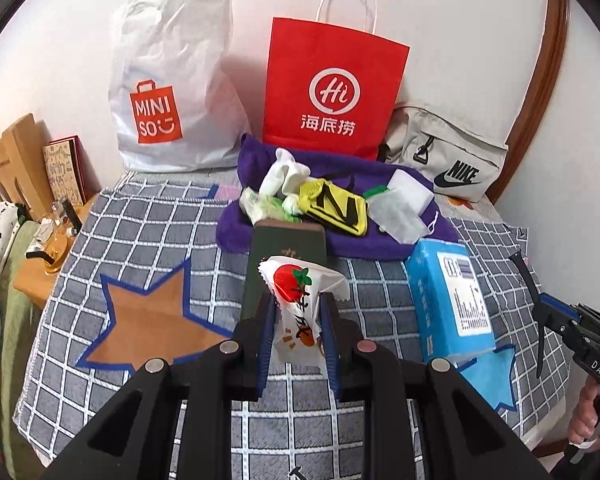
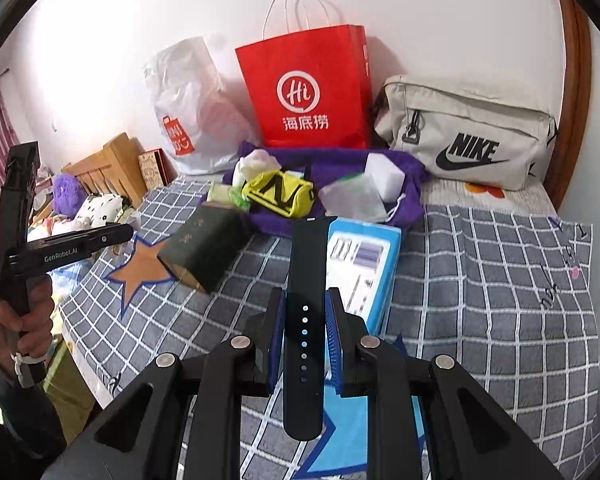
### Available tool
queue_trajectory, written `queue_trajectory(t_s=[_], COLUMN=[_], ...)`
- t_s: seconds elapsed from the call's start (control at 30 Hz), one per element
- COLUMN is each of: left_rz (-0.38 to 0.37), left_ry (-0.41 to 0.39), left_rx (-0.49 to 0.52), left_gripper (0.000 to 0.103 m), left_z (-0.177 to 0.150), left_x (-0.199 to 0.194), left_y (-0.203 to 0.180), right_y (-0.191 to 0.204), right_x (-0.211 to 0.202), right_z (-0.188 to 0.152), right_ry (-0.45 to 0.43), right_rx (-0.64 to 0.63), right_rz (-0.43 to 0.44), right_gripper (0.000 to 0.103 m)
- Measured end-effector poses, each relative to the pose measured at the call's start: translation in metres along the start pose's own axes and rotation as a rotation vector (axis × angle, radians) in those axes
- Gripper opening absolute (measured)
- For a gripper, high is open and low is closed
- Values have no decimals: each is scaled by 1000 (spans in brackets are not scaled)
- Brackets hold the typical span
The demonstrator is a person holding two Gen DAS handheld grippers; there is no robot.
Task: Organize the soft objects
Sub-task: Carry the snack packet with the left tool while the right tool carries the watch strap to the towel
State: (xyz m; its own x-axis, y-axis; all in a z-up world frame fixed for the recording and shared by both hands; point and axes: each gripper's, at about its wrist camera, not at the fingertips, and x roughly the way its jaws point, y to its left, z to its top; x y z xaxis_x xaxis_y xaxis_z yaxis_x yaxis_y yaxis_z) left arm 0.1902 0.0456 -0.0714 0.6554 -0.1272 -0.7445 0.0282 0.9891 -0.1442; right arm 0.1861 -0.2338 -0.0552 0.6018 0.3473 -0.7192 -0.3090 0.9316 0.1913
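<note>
My left gripper (image 1: 298, 314) is shut on a white snack packet (image 1: 298, 300) printed with a red tomato, held above the checked blanket (image 1: 140, 232). My right gripper (image 2: 305, 312) is shut on a black watch strap (image 2: 306, 280) with a row of holes, which sticks up past the fingertips and hangs down below them. A purple towel (image 1: 340, 240) lies at the back, carrying a yellow and black pouch (image 1: 336, 208), white socks (image 1: 284, 174), a white sponge (image 1: 410, 186) and a face mask (image 1: 396, 216). The right gripper also shows at the right edge (image 1: 540, 312).
A dark green box (image 2: 204, 248) and a blue tissue pack (image 1: 448, 300) lie on the blanket. Against the wall stand a white Miniso bag (image 1: 172, 92), a red paper bag (image 1: 332, 88) and a grey Nike bag (image 2: 468, 136). A wooden headboard (image 1: 12, 160) is at left.
</note>
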Motion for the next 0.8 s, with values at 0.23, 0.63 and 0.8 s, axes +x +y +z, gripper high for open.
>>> queue_trajectory(t_s=[0.23,0.63,0.8], left_rz=[-1,8,13], left_ry=[-10,-30,-38], left_rx=[2,18,18], left_gripper=[22,22,22], left_z=[19,53,65], left_x=[1,5,9], left_y=[0,-5,-6], right_y=[-5,-15,-21], right_x=[2,10,18], right_z=[22,52,63], right_ry=[-22,-44,-41], right_rx=[3,7,10], right_rz=[0,-2,0], right_gripper=[20,20,20])
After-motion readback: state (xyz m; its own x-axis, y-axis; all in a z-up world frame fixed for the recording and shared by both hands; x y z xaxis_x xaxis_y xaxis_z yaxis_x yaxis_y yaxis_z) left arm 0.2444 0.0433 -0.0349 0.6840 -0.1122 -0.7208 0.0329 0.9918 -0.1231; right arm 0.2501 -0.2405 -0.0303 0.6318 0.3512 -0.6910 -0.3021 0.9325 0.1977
